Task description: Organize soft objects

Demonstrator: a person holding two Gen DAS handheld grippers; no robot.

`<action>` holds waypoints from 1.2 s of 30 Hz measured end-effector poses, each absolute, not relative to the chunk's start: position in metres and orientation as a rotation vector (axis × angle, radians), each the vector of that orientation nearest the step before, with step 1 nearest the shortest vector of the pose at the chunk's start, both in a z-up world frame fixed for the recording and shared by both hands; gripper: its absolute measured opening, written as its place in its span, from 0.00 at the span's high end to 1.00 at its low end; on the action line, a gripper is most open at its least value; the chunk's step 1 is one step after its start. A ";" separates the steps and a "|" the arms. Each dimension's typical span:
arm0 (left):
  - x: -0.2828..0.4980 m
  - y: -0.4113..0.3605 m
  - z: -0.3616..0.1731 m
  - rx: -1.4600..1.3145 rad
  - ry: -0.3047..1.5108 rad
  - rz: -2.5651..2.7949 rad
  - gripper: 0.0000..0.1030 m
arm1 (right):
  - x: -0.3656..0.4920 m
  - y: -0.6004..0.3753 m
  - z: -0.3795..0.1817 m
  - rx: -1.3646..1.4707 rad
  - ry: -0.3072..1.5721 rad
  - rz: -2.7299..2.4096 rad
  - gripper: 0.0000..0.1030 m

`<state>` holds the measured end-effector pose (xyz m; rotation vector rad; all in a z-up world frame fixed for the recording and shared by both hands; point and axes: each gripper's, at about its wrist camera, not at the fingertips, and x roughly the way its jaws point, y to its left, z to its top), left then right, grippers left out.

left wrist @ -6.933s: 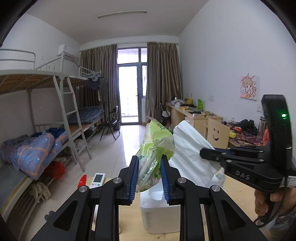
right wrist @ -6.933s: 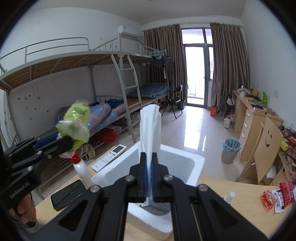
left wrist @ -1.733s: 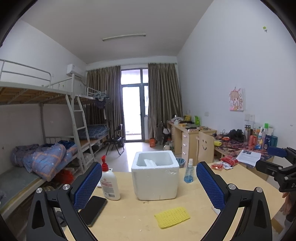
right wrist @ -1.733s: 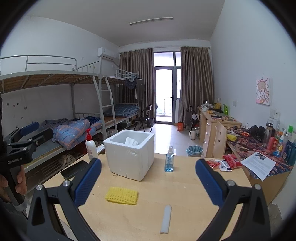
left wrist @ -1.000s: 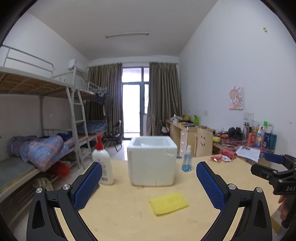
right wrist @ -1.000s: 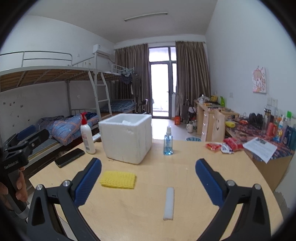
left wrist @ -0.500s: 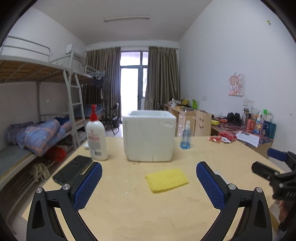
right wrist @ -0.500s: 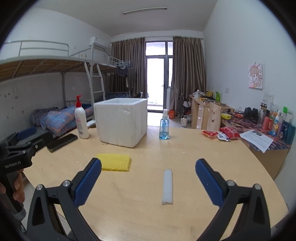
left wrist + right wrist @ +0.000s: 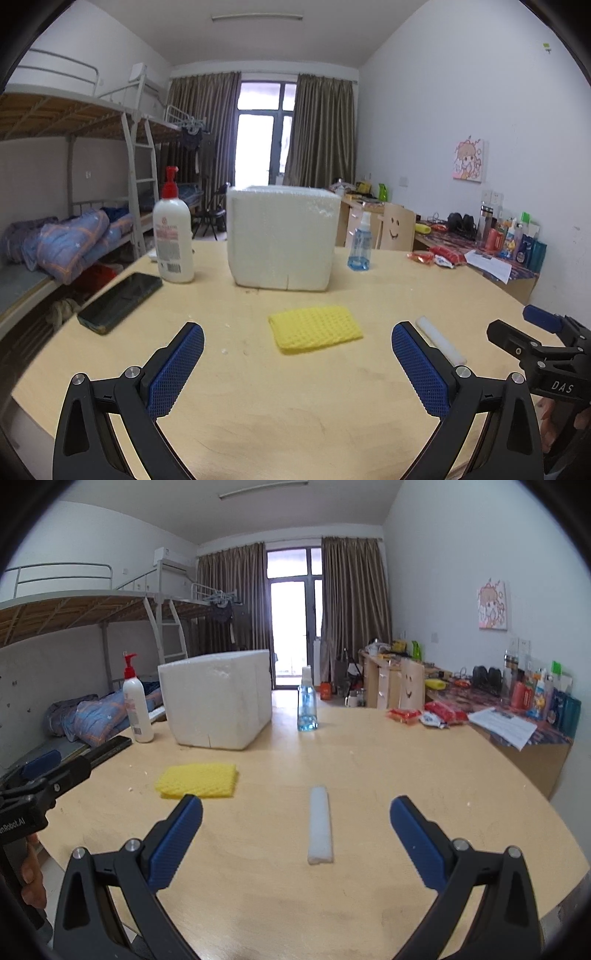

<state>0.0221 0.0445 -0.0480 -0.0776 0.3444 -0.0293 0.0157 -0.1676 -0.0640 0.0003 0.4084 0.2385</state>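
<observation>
A yellow mesh sponge (image 9: pixel 314 327) (image 9: pixel 197 774) lies flat on the wooden table, in front of a white foam box (image 9: pixel 282 236) (image 9: pixel 217 698). A white foam stick (image 9: pixel 320 823) (image 9: pixel 439 339) lies to its right. My left gripper (image 9: pixel 297 363) is open and low over the table, the sponge just ahead between its fingers. My right gripper (image 9: pixel 295 834) is open too, with the white stick lying lengthwise between its blue pads, untouched. The inside of the box is hidden from this height.
A lotion pump bottle (image 9: pixel 173 232) and a dark phone (image 9: pixel 120 296) sit at the table's left. A small blue spray bottle (image 9: pixel 361 243) stands right of the box. Red snack packets (image 9: pixel 424 710) and papers (image 9: pixel 504 722) lie far right. A bunk bed (image 9: pixel 74 206) stands left.
Both grippers, earlier shut on a green bag and a white sheet over the box, are now open and empty. They have dropped lower and closer to the sponge and stick.
</observation>
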 end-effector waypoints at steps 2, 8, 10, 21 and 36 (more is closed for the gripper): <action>0.025 0.042 -0.053 -0.078 0.360 -0.035 0.01 | 0.020 -0.170 -0.068 0.015 0.430 0.237 0.00; 0.036 0.035 -0.062 -0.046 0.406 -0.037 0.01 | 0.028 -0.169 -0.073 -0.005 0.449 0.252 0.00; 0.041 0.034 -0.063 -0.037 0.418 -0.047 0.01 | 0.031 -0.170 -0.073 0.005 0.454 0.261 0.00; 0.066 0.029 -0.062 -0.022 0.470 -0.074 0.01 | 0.050 -0.178 -0.075 0.028 0.494 0.268 0.00; 0.116 0.025 -0.067 -0.031 0.582 -0.141 0.06 | 0.077 -0.180 -0.083 0.045 0.558 0.302 0.00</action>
